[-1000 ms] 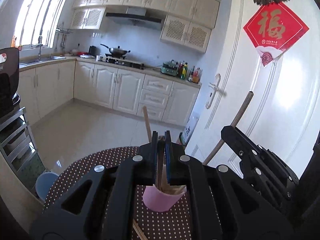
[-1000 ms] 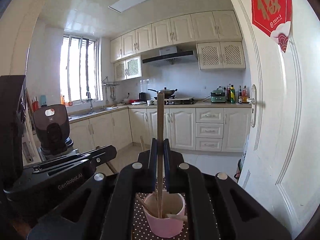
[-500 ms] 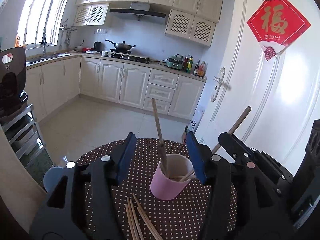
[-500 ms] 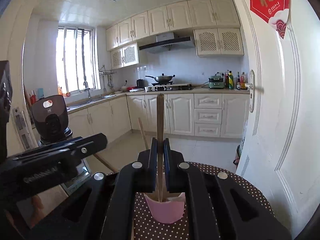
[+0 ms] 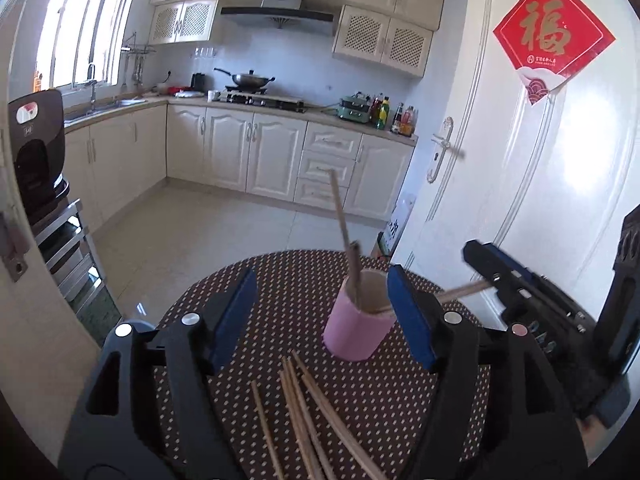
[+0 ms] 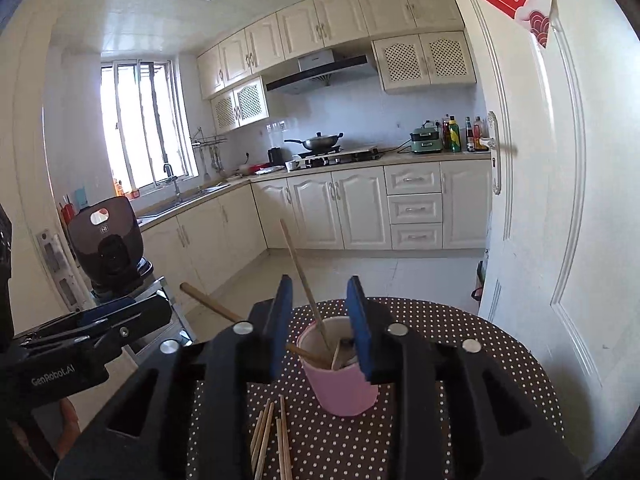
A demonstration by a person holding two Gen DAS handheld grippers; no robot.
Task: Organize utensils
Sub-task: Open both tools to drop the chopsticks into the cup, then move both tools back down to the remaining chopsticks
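Left wrist view: left gripper point(image 5: 324, 312) sits lower centre, jaws opening, nothing between the pads. The pink cup point(image 5: 358, 326) stands on the dotted table point(image 5: 288, 276) just right of frame centre, inboard of the right pad and not touched. Two chopsticks stand in the cup, the tall one point(image 5: 340, 216) leaning up and left against the rim, so the cup wall props it. Loose chopsticks point(image 5: 304, 412) lie in a fan at bottom centre, directly under the open jaws; my read is that's the next pickup, hence the wide spread. The right gripper point(image 5: 496, 276) comes in from the right edge, with another chopstick point(image 5: 460, 292) running from it toward the cup at a low slant.

Right wrist view: right gripper point(image 6: 320, 324) centre-bottom, jaws opening, pads either side of the leaning chopstick point(image 6: 304, 276) without pressing it. Looks like a release into the cup point(image 6: 340, 384), which sits just below the pads. A second stick point(image 6: 212, 304) leans out of the cup toward mid-left. More chopsticks point(image 6: 268, 432) lie flat on the table point(image 6: 500, 356) at bottom, left of the cup. Left gripper's body point(image 6: 80, 336) at left edge.
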